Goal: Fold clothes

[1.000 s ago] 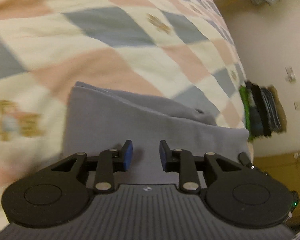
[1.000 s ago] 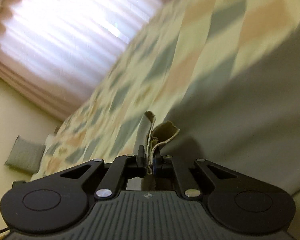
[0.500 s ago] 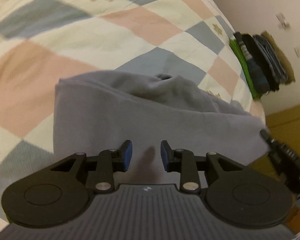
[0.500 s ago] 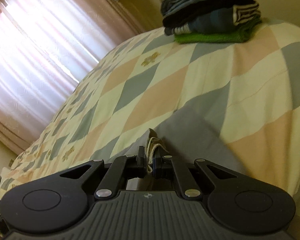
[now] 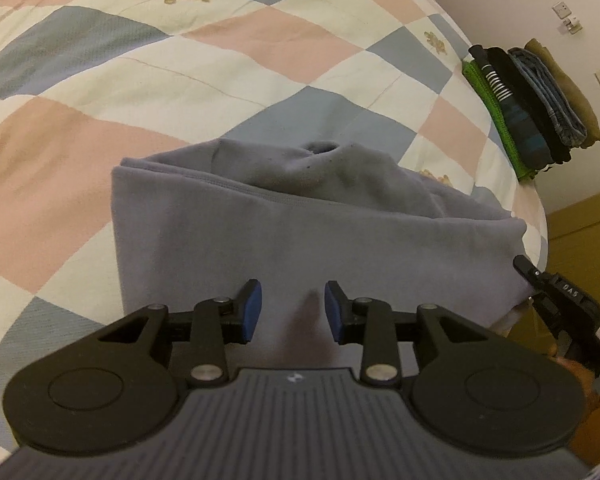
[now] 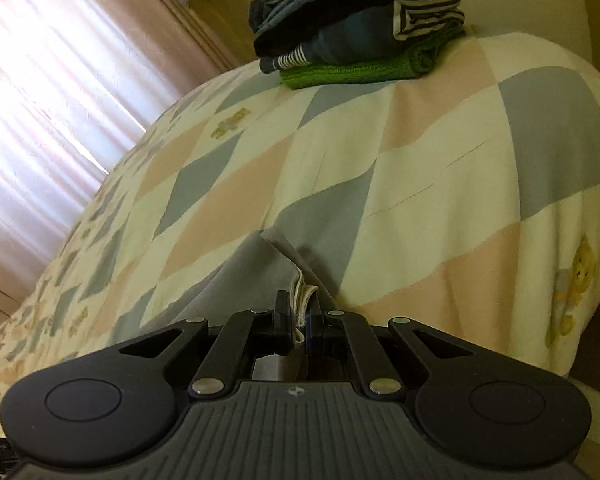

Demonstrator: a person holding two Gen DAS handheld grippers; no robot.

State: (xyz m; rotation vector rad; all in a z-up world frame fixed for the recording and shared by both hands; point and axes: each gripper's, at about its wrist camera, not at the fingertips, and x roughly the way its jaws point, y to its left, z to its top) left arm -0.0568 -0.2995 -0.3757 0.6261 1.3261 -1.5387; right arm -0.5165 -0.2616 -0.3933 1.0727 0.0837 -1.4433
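Observation:
A grey garment (image 5: 300, 232) lies folded on the checked quilt (image 5: 180, 60), bunched along its far edge. My left gripper (image 5: 293, 308) is open and empty, hovering just over the garment's near part. My right gripper (image 6: 299, 320) is shut on a layered corner of the grey garment (image 6: 256, 276), low over the quilt (image 6: 420, 168). In the left wrist view the right gripper (image 5: 556, 296) shows at the garment's right edge.
A stack of folded clothes (image 5: 532, 108) sits at the bed's far corner, a green towel at its bottom; it also shows in the right wrist view (image 6: 356, 28). Curtains (image 6: 60, 100) hang beyond the bed. A wall with sockets (image 5: 564, 12) and a wooden floor (image 5: 580, 220) lie to the right.
The right gripper has carried the held corner across and down onto the quilt. The left gripper has stayed open over the garment, and its view has shifted so the clothes stack shows clearly.

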